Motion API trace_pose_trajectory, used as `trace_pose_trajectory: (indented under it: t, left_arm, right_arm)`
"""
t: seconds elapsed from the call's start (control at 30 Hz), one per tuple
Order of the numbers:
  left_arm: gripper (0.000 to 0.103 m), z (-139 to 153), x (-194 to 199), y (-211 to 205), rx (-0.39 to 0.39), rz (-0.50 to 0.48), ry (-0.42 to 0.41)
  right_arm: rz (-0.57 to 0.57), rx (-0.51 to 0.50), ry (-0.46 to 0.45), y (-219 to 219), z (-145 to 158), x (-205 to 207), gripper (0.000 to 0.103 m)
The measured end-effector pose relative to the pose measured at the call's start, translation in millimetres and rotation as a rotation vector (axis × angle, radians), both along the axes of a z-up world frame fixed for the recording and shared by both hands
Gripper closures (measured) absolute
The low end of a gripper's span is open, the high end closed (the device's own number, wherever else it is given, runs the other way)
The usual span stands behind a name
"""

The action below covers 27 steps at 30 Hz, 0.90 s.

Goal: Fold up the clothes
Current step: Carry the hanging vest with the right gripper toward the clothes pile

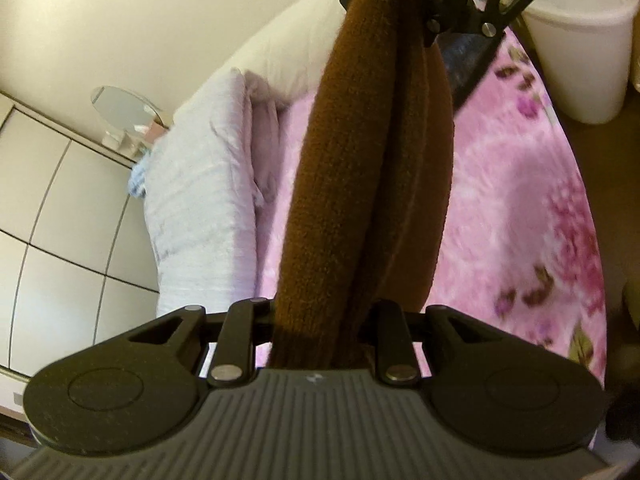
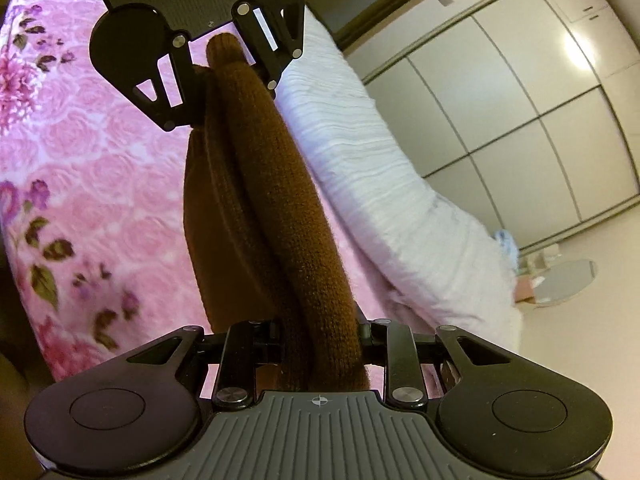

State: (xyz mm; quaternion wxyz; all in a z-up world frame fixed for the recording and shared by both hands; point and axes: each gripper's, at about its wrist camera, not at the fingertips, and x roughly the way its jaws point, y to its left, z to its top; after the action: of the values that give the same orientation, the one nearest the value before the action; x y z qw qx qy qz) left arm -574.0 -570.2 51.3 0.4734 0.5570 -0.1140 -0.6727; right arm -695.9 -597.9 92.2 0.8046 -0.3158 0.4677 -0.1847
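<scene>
Sweater (image 1: pixel 360 184) is stretched taut between both grippers, its long axis joining them above the bedspread (image 1: pixel 520 200); left gripper (image 1: pixel 320 332) and right gripper (image 2: pixel 320 340) each pinch one end, equally near.

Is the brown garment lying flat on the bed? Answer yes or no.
No: the brown garment hangs bunched between both grippers, above the pink floral blanket.

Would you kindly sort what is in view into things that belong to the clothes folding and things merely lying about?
Belongs to the job:
- brown knitted garment, stretched between both grippers
- left gripper, shut on it
- right gripper, shut on it
- pink floral blanket beneath

Just lying about:
- white folded quilt
- white bin
- round mirror
- wardrobe doors
</scene>
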Motion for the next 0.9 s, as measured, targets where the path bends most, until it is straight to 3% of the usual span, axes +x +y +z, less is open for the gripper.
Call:
trace_pose_trajectory:
  t: [0.2, 0.37, 0.7, 0.9]
  left_arm:
    - [0.083, 12.1, -23.6, -32.5, -0.01, -0.092, 0.019]
    - [0.083, 6.8, -56.5, -67.6, -0.004, -0.228, 0.057]
    - [0.083, 20.7, -145.1, -155.5, 0.0, -0.523, 0.106]
    - [0.083, 34.5, -204.7, -222.8, -0.014, -0.593, 0.139]
  right_arm:
    - [-0.076, 0.0, -0.007, -23.7, 22.8, -38.5, 0.077]
    - [-0.193, 0.024, 0.012, -52.9, 19.0, -69.3, 0.077]
    - [-0.469, 0.055, 0.026, -105.1, 33.0, -151.3, 0.077]
    - [-0.539, 0.045, 0.027, -159.6, 51.9, -207.6, 0.077]
